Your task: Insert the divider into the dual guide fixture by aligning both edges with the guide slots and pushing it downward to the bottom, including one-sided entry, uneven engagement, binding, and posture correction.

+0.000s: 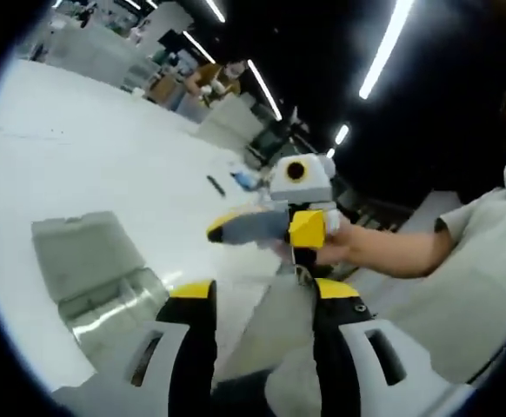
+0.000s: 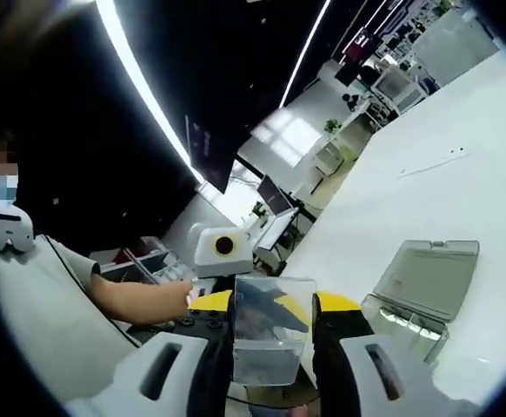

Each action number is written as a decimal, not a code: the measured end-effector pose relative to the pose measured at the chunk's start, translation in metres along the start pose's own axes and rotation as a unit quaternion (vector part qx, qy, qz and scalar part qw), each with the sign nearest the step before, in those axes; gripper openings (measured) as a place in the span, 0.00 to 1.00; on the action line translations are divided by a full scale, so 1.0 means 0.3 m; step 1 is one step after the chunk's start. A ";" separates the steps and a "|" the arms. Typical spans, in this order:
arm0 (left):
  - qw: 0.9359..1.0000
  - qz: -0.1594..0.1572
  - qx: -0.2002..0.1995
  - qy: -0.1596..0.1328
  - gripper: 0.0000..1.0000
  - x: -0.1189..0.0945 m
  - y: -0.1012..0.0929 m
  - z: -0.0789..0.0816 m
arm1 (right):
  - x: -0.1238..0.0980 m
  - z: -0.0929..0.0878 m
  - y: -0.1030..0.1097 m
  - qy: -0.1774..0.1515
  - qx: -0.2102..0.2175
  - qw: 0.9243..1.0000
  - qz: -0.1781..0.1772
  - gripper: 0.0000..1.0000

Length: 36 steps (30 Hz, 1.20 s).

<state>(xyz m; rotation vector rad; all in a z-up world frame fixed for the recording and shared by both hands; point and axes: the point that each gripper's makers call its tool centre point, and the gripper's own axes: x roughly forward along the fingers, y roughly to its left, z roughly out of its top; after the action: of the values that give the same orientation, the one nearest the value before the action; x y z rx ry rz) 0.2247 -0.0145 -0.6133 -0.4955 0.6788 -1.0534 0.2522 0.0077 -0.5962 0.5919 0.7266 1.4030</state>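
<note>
Your right hand-held gripper (image 2: 272, 334) has its jaws closed on the divider (image 2: 270, 334), a clear flat plate held upright between them and standing up past the tips. Your left hand-held gripper (image 1: 257, 304) has its jaws parted with nothing between them. In the left gripper view you can see the right one out ahead and above, carried in your hand (image 1: 344, 243).

The dual guide fixture (image 2: 422, 291), a grey open case with a clear ribbed lower part, sits on the white worktop (image 2: 444, 174) off to the right of your right hand-held gripper and ahead of it. From your left hand-held gripper, it lies low and to the left (image 1: 96, 278). The divider is well apart from it, up in the air.

Watch these, as I judge them:

- The plate is transparent and so is the slotted part, so you could misread the edges and catch one slot only. That would give you one-sided entry.
- If you push while it is tilted, it is likely to bind partway.
- Nothing holds the fixture. A skewed push may slide it across the worktop, so bracing it with your free left hand-held gripper would help.
- Your grip is low on the plate, so it may pivot between the jaws.
</note>
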 end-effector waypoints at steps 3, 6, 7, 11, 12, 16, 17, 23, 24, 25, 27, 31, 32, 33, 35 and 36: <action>0.999 0.037 0.018 0.009 0.38 0.004 0.025 -0.018 | 0.008 -0.006 -0.014 0.001 -0.001 1.000 -0.012 0.31; 0.998 0.051 0.022 0.014 0.36 0.011 0.029 -0.034 | 0.017 -0.019 -0.032 0.006 -0.002 1.000 -0.027 0.31; 0.998 0.062 0.024 0.016 0.35 0.010 0.038 -0.037 | 0.019 -0.022 -0.035 0.008 -0.002 1.000 -0.030 0.31; 0.992 0.116 0.035 0.026 0.29 0.005 0.080 -0.047 | 0.027 -0.029 -0.051 0.011 -0.002 0.999 -0.043 0.30; 0.992 0.123 0.030 0.029 0.29 0.005 0.086 -0.050 | 0.027 -0.031 -0.063 0.013 -0.006 0.998 -0.055 0.30; 0.990 0.136 0.024 0.028 0.26 0.009 0.091 -0.059 | 0.033 -0.035 -0.074 0.013 -0.007 0.997 -0.070 0.30; 0.989 0.141 0.023 0.024 0.26 0.007 0.094 -0.058 | 0.037 -0.035 -0.078 0.013 -0.009 0.997 -0.077 0.30; 0.985 0.169 0.014 0.023 0.26 0.011 0.113 -0.063 | 0.048 -0.051 -0.111 0.021 -0.018 0.993 -0.116 0.30; 0.984 0.176 0.011 0.024 0.25 0.012 0.119 -0.066 | 0.048 -0.052 -0.118 0.020 -0.019 0.992 -0.123 0.30; 0.982 0.189 0.006 0.030 0.23 0.009 0.128 -0.074 | 0.052 -0.058 -0.116 0.022 -0.017 0.992 -0.122 0.30; 0.981 0.192 0.002 0.024 0.21 0.012 0.126 -0.069 | 0.055 -0.067 -0.124 0.025 -0.016 0.991 -0.134 0.30; 0.976 0.218 -0.002 0.024 0.19 0.012 0.145 -0.079 | 0.062 -0.077 -0.135 0.027 -0.014 0.989 -0.144 0.30; 0.975 0.221 -0.006 0.023 0.18 0.011 0.149 -0.080 | 0.063 -0.076 -0.136 0.025 -0.012 0.989 -0.145 0.30; 0.975 0.222 -0.012 0.020 0.17 0.011 0.151 -0.080 | 0.064 -0.076 -0.135 0.023 -0.014 0.989 -0.145 0.30; 0.973 0.230 -0.016 0.016 0.15 0.006 0.157 -0.075 | 0.064 -0.082 -0.142 0.029 -0.019 0.987 -0.158 0.30; 0.971 0.239 -0.013 0.014 0.13 0.001 0.164 -0.072 | 0.066 -0.082 -0.146 0.027 -0.016 0.987 -0.158 0.30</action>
<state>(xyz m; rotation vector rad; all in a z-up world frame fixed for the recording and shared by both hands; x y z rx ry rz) 0.2399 0.0046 -0.6614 -0.3153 0.7901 -0.5995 0.2629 0.0222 -0.6470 0.3942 0.8015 1.1368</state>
